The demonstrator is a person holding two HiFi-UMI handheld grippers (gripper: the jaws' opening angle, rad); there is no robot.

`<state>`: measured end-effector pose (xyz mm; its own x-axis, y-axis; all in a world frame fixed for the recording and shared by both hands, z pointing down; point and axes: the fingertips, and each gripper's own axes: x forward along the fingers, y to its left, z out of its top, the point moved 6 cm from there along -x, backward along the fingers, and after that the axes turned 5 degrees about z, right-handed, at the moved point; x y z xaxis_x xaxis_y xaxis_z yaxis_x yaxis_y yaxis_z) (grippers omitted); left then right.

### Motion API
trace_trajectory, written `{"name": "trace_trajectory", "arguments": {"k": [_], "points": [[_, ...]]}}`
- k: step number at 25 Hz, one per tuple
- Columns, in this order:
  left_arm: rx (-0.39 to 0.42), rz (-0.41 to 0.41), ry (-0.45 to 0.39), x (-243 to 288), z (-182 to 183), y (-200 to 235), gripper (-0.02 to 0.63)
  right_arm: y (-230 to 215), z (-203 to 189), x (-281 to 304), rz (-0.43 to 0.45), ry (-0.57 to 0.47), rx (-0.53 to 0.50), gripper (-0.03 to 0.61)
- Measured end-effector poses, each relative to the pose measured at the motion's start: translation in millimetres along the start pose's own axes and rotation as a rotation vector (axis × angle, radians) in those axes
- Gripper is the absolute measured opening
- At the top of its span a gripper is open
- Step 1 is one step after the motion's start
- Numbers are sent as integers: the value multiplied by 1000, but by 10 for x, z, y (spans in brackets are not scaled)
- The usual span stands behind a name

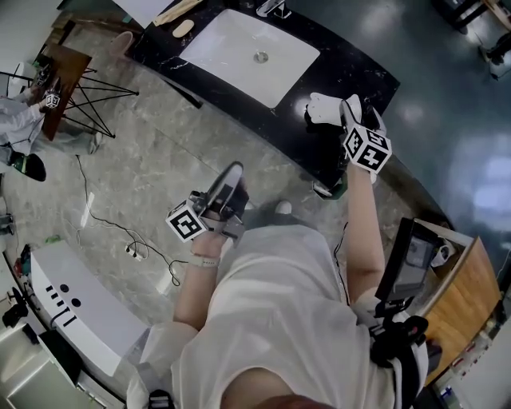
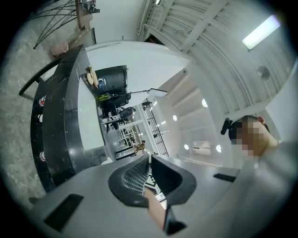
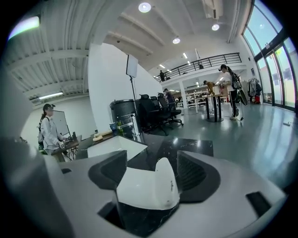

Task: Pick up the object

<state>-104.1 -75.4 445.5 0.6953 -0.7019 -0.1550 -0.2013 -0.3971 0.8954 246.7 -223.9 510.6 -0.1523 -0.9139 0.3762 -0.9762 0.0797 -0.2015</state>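
Note:
A white, rounded object lies on the black marble countertop, right of the sink. My right gripper reaches over it from the counter's near edge. In the right gripper view the white object sits between the two dark pads, low in the gap, and the right gripper stands open, its pads not pressing on it. My left gripper is held low beside the person's body, away from the counter. Its jaws meet at the tips in the left gripper view, so the left gripper is shut and empty.
A white sink basin with a faucet is set in the counter. Wooden utensils lie at its far end. A wire-legged table and floor cables are at the left. A monitor on a wooden desk is at the right.

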Motion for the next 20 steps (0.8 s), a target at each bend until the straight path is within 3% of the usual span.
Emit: {"name": "trace_trajectory", "arguments": {"k": [14,20], "points": [[-6,31,-30,-145,42,63,8,-329,-248,542,-69,148,79,319],[-17,30,-40,-179,51,54,8,-375,-344,606,-100,136,113,318]]}}
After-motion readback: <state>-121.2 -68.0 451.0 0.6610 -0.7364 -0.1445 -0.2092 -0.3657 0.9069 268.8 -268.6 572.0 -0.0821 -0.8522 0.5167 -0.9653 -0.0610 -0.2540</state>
